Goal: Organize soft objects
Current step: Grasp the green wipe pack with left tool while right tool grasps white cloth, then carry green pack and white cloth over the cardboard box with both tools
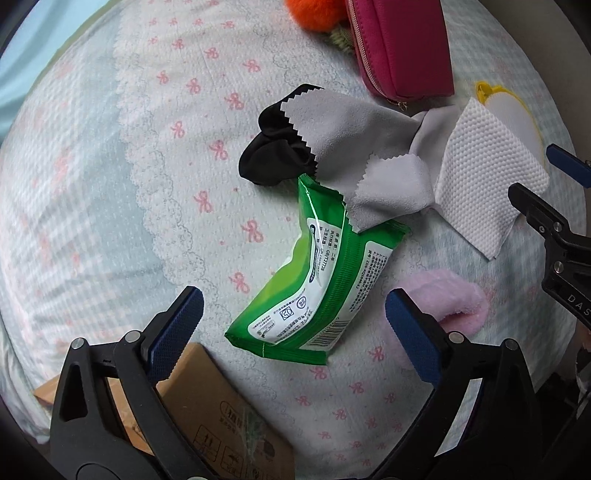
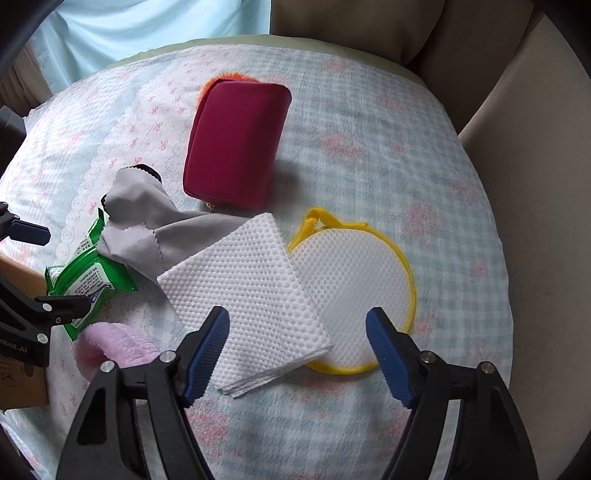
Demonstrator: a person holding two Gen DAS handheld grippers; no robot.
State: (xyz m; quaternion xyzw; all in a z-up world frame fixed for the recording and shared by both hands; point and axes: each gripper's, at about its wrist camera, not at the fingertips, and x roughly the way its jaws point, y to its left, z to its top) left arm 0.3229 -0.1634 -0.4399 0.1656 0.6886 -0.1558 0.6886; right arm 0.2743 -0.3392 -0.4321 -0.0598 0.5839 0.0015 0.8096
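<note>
A green wet-wipe pack (image 1: 314,280) lies on the bed between my open left gripper (image 1: 295,314) fingers, just ahead of them. A grey cloth (image 1: 354,147) drapes over its far end and over a black fabric piece (image 1: 266,155). A white embossed towel (image 2: 247,291) lies partly over a round white mesh pad with a yellow rim (image 2: 369,280). My open right gripper (image 2: 297,350) hovers over the towel's near corner. A magenta pouch (image 2: 236,144) stands behind, with an orange fluffy item (image 1: 310,11) beyond it. A pink fluffy item (image 1: 450,299) lies by the left gripper's right finger.
A cardboard box (image 1: 218,413) sits under the left gripper at the bed's near edge. The bedspread (image 2: 406,155) is pale blue check with pink bows. A beige cushioned headboard (image 2: 517,147) rises to the right; a light blue curtain (image 2: 147,29) hangs behind.
</note>
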